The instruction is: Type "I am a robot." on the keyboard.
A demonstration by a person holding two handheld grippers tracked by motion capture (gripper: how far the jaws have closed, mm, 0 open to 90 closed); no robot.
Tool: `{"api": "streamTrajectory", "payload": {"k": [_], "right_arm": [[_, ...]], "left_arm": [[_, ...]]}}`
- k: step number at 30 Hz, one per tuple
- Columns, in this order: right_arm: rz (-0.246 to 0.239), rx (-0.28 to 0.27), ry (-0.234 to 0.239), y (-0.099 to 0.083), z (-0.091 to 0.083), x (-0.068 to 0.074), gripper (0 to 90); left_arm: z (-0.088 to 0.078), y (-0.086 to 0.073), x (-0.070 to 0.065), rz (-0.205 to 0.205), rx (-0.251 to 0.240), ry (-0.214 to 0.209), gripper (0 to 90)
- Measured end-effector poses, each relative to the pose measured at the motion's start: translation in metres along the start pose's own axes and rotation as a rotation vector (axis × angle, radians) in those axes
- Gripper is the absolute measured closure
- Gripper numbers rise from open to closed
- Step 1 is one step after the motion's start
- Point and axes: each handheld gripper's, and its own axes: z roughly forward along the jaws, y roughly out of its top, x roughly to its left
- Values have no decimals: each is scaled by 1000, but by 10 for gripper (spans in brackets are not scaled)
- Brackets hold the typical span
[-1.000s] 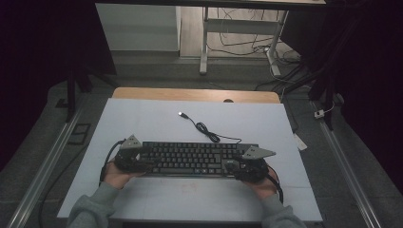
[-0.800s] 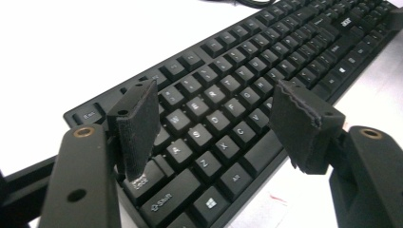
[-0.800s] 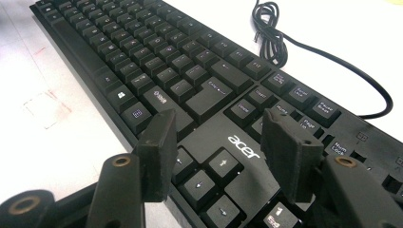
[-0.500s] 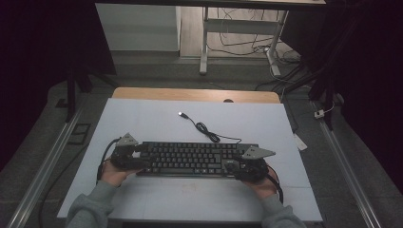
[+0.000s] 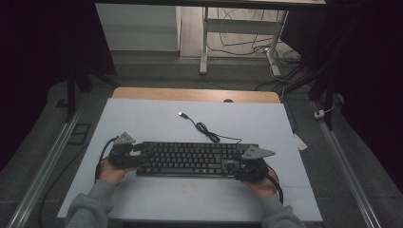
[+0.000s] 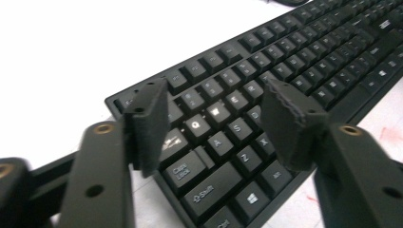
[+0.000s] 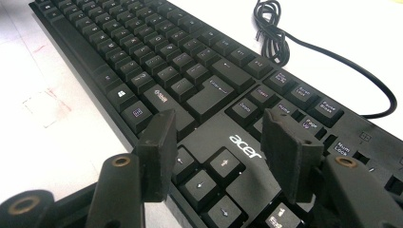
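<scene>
Left jaws: my left gripper (image 6: 214, 128) has its jaws spread; they have just been closing, with nothing pinched. I see the Q, A and Z keys in the gap below them.

Right jaws: my right gripper (image 7: 218, 156) also has its jaws spread, clear of any grip. They hang above the arrow keys and the printed brand name.

Keyboard: the black keyboard (image 5: 190, 158) lies flat on the tabletop, long side across my view, near the front edge. My left gripper (image 5: 124, 153) sits at its left end, my right gripper (image 5: 247, 167) at its right end.

Cable: the keyboard's black cable (image 5: 209, 133) leaves the back edge, makes a small coil just behind the keys, and runs to a loose plug (image 5: 181, 114) lying farther back on the tabletop. In the right gripper view the coil (image 7: 271, 28) lies just beyond the function row.

Tabletop: the white tabletop (image 5: 142, 118) has faint red marks (image 5: 190, 186) in front of the keyboard; a wooden strip (image 5: 190, 94) borders its far edge.

Obstructions: the key rows lie directly under both pairs of jaws.

Surroundings: a metal table leg (image 5: 204, 42) and loose floor cables (image 5: 247, 33) stand well behind; rails (image 5: 342, 161) run along both sides. My grey sleeves (image 5: 90, 209) enter from the bottom.
</scene>
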Motion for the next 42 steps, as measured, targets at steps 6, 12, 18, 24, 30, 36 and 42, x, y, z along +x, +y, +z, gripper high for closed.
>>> {"api": "streamTrajectory", "payload": {"k": [6, 12, 18, 24, 30, 36, 42], "right_arm": [[-1, 2, -1, 0, 0, 0, 471], [-1, 7, -5, 0, 0, -1, 470], [1, 3, -1, 0, 0, -1, 470], [1, 3, -1, 0, 1, -1, 470], [1, 3, -2, 0, 0, -1, 470], [1, 4, -1, 0, 1, 0, 470], [0, 7, 0, 0, 1, 0, 470]], "left_arm": [[4, -2, 1, 14, 27, -6, 616], [9, -3, -2, 45, 63, -33, 782], [15, -4, -4, 65, 99, -42, 879], [20, -4, -6, 78, 115, -32, 889], [22, -4, -6, 77, 118, -30, 889], [23, -5, -6, 77, 125, -22, 889], [24, -5, -6, 81, 127, -19, 889]]}}
